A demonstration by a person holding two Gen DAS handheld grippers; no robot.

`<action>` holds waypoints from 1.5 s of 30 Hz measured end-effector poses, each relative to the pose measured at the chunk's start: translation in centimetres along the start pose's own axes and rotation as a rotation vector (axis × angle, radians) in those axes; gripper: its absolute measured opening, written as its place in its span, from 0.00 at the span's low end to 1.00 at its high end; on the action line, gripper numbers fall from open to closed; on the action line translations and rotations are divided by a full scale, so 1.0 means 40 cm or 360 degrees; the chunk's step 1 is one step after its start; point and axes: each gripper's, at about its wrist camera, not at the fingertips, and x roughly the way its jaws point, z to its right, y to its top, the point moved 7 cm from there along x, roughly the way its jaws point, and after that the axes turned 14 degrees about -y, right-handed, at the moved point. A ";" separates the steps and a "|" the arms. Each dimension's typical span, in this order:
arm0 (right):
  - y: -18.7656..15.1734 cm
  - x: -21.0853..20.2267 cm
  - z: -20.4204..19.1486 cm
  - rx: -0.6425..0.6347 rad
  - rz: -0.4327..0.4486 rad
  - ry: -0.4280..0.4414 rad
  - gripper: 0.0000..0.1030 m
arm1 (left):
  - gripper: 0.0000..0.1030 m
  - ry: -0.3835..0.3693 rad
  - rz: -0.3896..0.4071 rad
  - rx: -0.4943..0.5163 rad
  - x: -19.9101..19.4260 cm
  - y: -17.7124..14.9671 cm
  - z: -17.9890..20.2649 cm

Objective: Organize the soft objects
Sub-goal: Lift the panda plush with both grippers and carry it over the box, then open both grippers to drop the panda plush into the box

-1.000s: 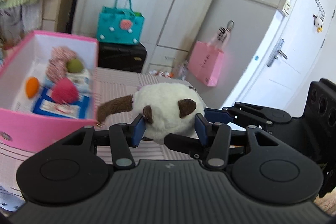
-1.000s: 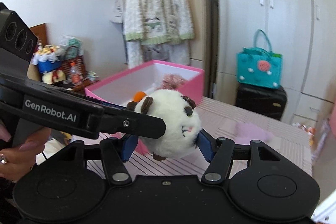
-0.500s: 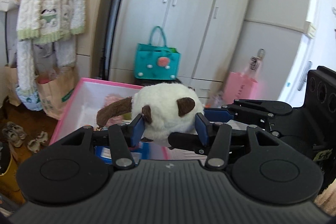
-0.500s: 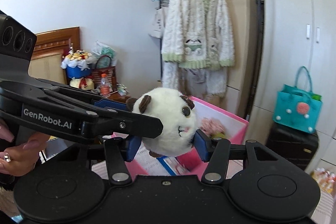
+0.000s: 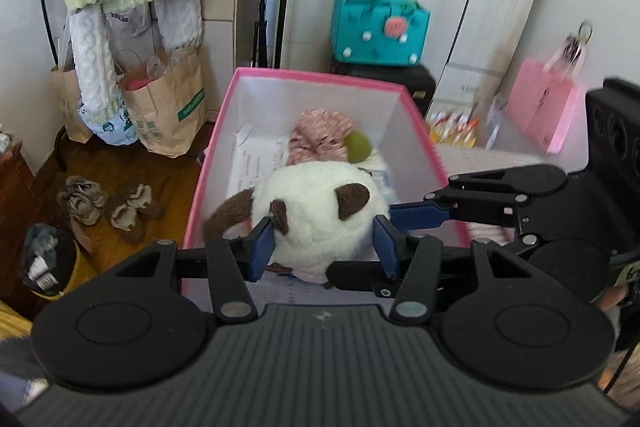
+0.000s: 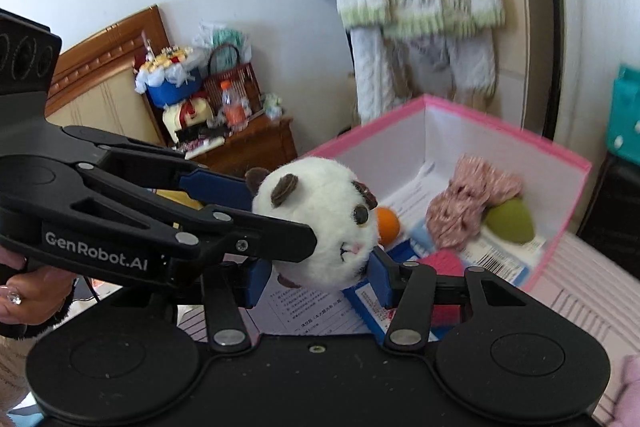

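Both grippers carry one plush toy [image 5: 320,223], a round white head with brown ears, over the near end of the pink box [image 5: 316,77]; the step in hand is the drop-off. The left gripper [image 5: 324,243] has its blue pads pressed into the plush on either side. The right gripper [image 6: 316,277] also clamps it, and its jaws have just been closing further onto the toy (the soft body likely gives under the squeeze).

The next move, as I judge it, calls for lowering the toy into the free near part of the box, then letting go with both claws together so that it does not swing off one pad.

Inside the box, toward its far right, lie a pink knitted bundle [image 6: 468,207] and a green egg-shaped ball [image 6: 512,221] just beside it. An orange ball [image 6: 389,221] sits nearer the middle, a deep pink ball [image 6: 442,261] nearer still, all on printed papers [image 5: 256,163] and blue packets.
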 end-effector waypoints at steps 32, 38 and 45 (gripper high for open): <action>-0.011 -0.002 0.026 -0.0117 -0.0208 -0.0123 0.36 | 0.31 -0.0054 -0.0038 0.0027 -0.021 -0.037 0.022; -0.010 -0.097 0.032 -0.0117 -0.0142 -0.0172 0.37 | 0.32 -0.0082 -0.0066 0.0048 -0.079 -0.040 0.061; -0.007 -0.202 0.025 -0.0118 -0.0069 -0.0194 0.45 | 0.36 -0.0092 -0.0102 0.0093 -0.147 -0.051 0.121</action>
